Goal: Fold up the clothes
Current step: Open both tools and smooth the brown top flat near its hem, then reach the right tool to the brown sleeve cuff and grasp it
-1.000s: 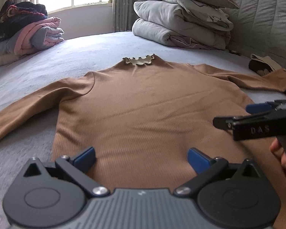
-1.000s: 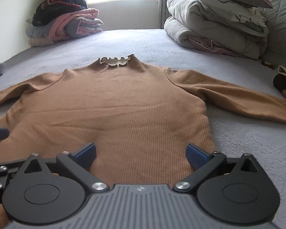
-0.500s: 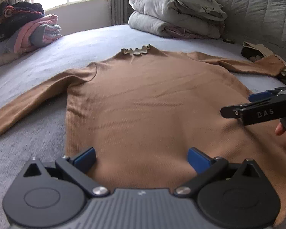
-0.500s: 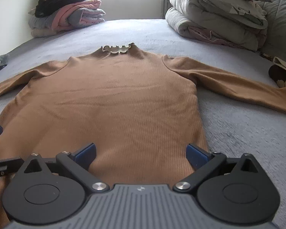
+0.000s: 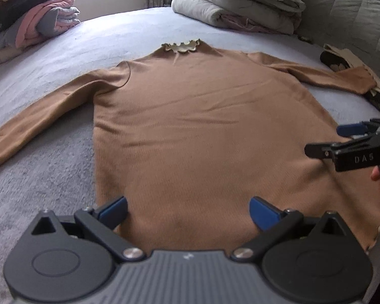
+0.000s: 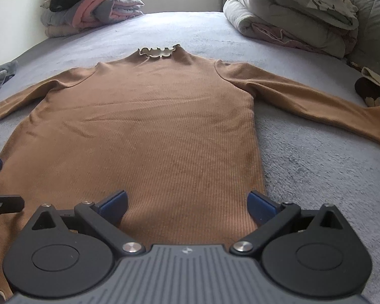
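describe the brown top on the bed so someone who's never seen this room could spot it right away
On the grey bed, between the folded clothes pile and the stacked duvets, lies the brown top. It is spread flat with sleeves out, the only unfolded garment, with a cream ruffled collar.

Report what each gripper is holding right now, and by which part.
Nothing is held. The left gripper and right gripper are both open above the hem end of the brown sweater.

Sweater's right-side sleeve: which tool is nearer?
Right. The right tool sits over the hem beside that sleeve; the left tool is at the hem's opposite corner.
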Available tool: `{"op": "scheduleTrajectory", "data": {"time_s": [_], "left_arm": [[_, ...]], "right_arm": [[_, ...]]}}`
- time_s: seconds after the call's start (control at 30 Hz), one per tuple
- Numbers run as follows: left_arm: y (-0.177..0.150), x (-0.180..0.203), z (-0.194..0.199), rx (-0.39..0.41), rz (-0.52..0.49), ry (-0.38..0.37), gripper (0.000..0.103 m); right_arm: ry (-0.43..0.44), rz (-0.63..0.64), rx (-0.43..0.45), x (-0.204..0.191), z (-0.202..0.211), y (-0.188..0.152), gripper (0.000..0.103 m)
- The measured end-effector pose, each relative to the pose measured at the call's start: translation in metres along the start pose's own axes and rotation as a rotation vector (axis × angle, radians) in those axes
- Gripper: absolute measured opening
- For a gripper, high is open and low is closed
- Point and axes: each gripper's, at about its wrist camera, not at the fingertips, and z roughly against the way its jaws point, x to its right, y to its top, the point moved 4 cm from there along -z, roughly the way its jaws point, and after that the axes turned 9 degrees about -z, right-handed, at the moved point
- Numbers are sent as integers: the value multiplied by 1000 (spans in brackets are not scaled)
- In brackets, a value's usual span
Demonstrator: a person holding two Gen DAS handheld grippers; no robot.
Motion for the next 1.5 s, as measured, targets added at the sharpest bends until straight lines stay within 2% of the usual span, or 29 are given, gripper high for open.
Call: {"op": "scheduleTrajectory", "data": {"time_s": [0.17, 0.3, 0.47, 0.63, 0.83, 0.97, 1.07, 1.17, 1.5], "left_arm": [[15, -3, -8, 32, 21, 17, 103], [32, -11, -10, 88, 69, 35, 103], [52, -19, -13, 122, 103, 82, 103], [73, -18, -19, 161, 24, 132, 103], [82, -35, -29, 160, 93, 121, 103], [85, -44, -32, 169, 132, 154, 103], [87, -48, -32, 196, 169, 163, 103], [89, -51, -33, 221, 205, 164, 103], [94, -54, -38, 269, 267, 146, 103]], "right_arm": [[-6, -6, 28, -6, 1, 10, 103], [-10, -27, 67, -7, 2, 23, 103], [-24, -152, 64, 11, -1, 44, 103], [-74, -269, 62, 37, 0, 70, 103], [-150, -430, 87, 79, -7, 98, 103], [-189, -450, 114, 102, -17, 100, 103], [-235, -437, 92, 117, -29, 99, 103], [-243, -442, 99, 132, -33, 100, 103], [-224, -652, 137, 183, -31, 93, 103]]}}
